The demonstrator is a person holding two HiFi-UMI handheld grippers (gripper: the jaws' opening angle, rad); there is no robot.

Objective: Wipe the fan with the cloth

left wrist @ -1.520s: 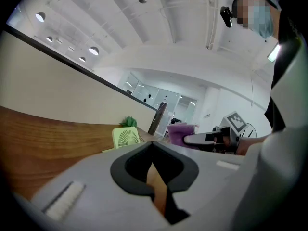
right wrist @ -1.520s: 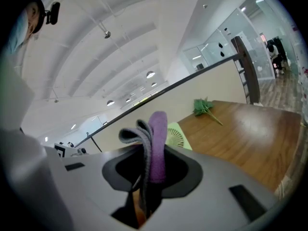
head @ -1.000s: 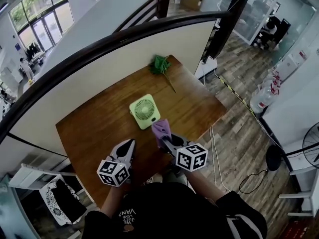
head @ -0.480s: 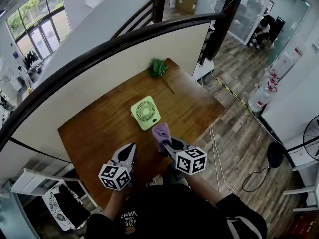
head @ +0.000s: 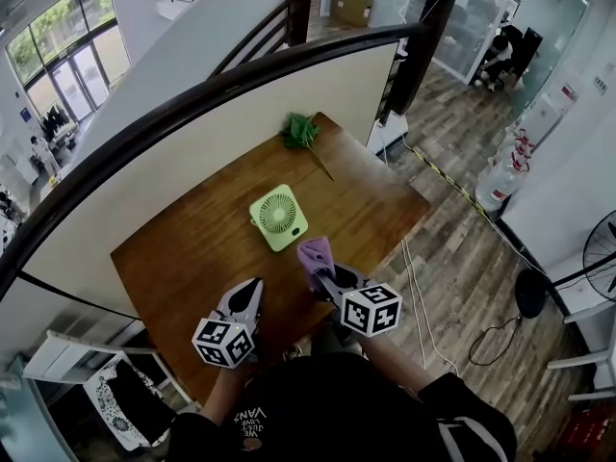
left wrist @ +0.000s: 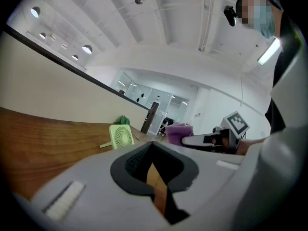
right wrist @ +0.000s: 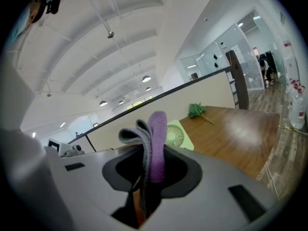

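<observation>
A light green square fan (head: 279, 217) lies flat on the wooden table (head: 183, 248), grille up. It also shows in the left gripper view as the fan (left wrist: 121, 136) and in the right gripper view as the fan (right wrist: 176, 134). My right gripper (head: 320, 273) is shut on a purple and grey cloth (head: 313, 254), held just short of the fan's near right corner. The folded cloth (right wrist: 155, 143) sticks up out of the right gripper (right wrist: 146, 170). My left gripper (head: 253, 288) hovers over the table's near part, left of the cloth. Its jaws (left wrist: 153, 150) are shut and hold nothing.
A green leafy sprig (head: 303, 128) lies at the table's far corner. A pale partition with a black curved rail (head: 241, 75) borders the table's far side. The table's right edge drops to a wooden floor with cables (head: 416, 287). A standing fan (head: 602, 258) is far right.
Only the head view has shifted a little. Both grippers, the cloth and the fan keep their places.
</observation>
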